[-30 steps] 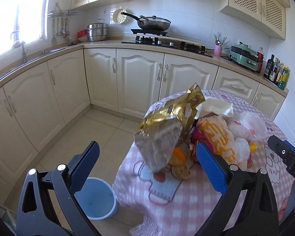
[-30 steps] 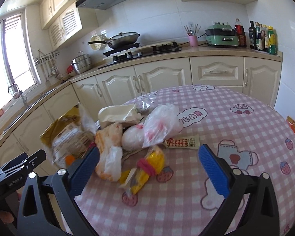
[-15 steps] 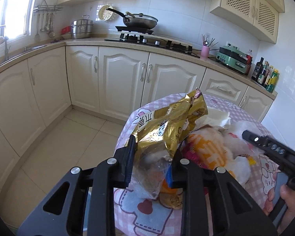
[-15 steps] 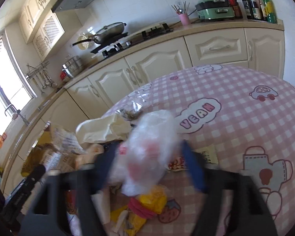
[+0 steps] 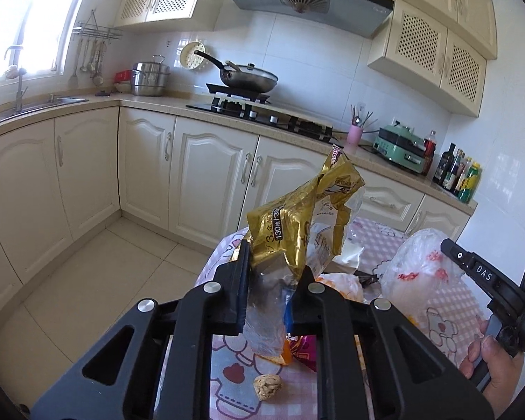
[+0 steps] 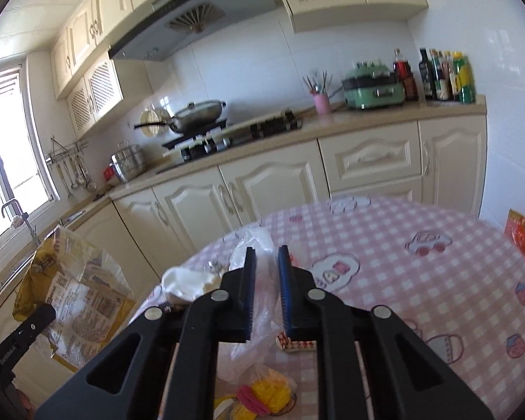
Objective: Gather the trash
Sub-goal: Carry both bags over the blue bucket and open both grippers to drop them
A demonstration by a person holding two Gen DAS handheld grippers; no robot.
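The left hand-held gripper (image 5: 266, 283) is clamped on a gold bag (image 5: 297, 224), held above the counter (image 5: 451, 294) edge. The right hand-held gripper (image 6: 266, 290) pinches a clear bag (image 6: 259, 304) over the counter, with yellow wrappers (image 6: 269, 390) lying beneath.

A round table (image 6: 420, 280) in pink checked cloth carries wrappers (image 6: 262, 393), a small packet (image 6: 297, 344) and a walnut (image 5: 267, 386).

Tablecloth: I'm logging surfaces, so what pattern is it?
Pink-and-white checked tablecloth with cartoon pictures; right wrist view.
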